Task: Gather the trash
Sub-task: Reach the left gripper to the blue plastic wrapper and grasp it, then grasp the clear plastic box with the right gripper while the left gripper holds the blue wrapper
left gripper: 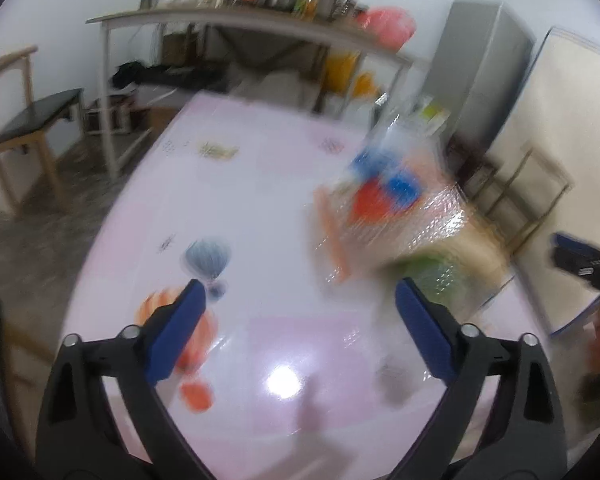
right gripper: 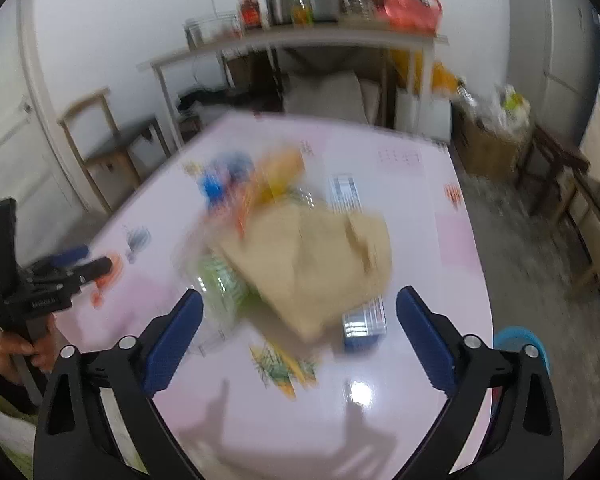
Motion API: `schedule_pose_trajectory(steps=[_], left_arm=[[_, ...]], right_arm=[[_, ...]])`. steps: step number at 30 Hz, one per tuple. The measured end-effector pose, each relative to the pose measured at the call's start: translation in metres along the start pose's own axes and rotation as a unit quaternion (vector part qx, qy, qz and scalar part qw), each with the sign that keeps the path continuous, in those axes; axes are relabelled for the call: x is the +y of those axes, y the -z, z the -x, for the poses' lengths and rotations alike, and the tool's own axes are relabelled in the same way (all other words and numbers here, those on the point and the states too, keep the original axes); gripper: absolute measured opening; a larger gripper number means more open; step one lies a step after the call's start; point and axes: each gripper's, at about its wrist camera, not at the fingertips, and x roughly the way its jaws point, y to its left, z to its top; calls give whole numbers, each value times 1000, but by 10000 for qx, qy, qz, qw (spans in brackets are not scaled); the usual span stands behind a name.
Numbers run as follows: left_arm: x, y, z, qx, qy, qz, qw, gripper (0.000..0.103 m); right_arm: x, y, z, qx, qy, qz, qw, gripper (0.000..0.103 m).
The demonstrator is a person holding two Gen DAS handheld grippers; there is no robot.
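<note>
Glossy pink table (right gripper: 440,208), matt brown paper bag (right gripper: 320,256), crinkly clear plastic (left gripper: 432,216).

A heap of trash (right gripper: 300,248) lay on the table (right gripper: 452,280), with a paper bag (right gripper: 320,264) on top of it and a bottle (right gripper: 220,284) just left of the bag. Behind the table stood a shelf (right gripper: 300,40) with jars on it, a chair (right gripper: 112,148) to its left and a fridge (right gripper: 552,48) to its right.

Trash heap (right gripper: 300,248) crowds table (right gripper: 440,208) centre; near edge bare, passable.
</note>
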Motion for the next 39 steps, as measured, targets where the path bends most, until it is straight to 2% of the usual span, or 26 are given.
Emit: schedule_pose_trajectory(steps=[1,3,6,8,11,13,16,19,21,22,27,33,39], left_arm=[[-3,-11,1,-114,367,104,9992,86],[-10,-25,-4,-128,847,259,9960,79],[-23,-47,-25,-57,1159,251,9929,74],[-34,-55,-41,43,1203,158,9926,73],[-45,-69,-74,378,1191,107,9921,65],[-52,-77,-96,589,1007,40,9932,61],[-60,-83,-118,790,746,-135,9940,49],[-57,-86,-130,968,643,-75,9932,29],[-54,-86,-131,954,680,3,9931,14],[-53,-85,-129,928,712,21,9931,11],[-50,-82,-114,777,645,62,9949,6],[-42,-77,-82,315,735,228,9965,5],[-27,-68,-46,-109,678,420,9968,5]], right_arm=[[0,-4,0,-66,-3,0,10000,90],[-3,-13,-3,-143,-60,-112,9998,84],[-5,-13,-7,-158,-223,-336,9991,80],[-8,-11,-11,-137,-294,-432,9985,80],[-11,-5,-14,-75,-293,-500,9983,80],[-15,-1,-14,-49,-264,-545,9982,80],[-25,2,-13,-34,-279,-680,9973,80],[-32,1,-13,-48,-279,-785,9965,79],[-35,0,-12,-77,-290,-826,9961,79],[-37,-1,-13,-83,-295,-837,9960,79],[-39,-3,-16,-77,-325,-846,9959,77],[-38,-5,-13,-108,-320,-813,9961,77],[-31,-28,-8,-227,-320,-547,9977,76]])
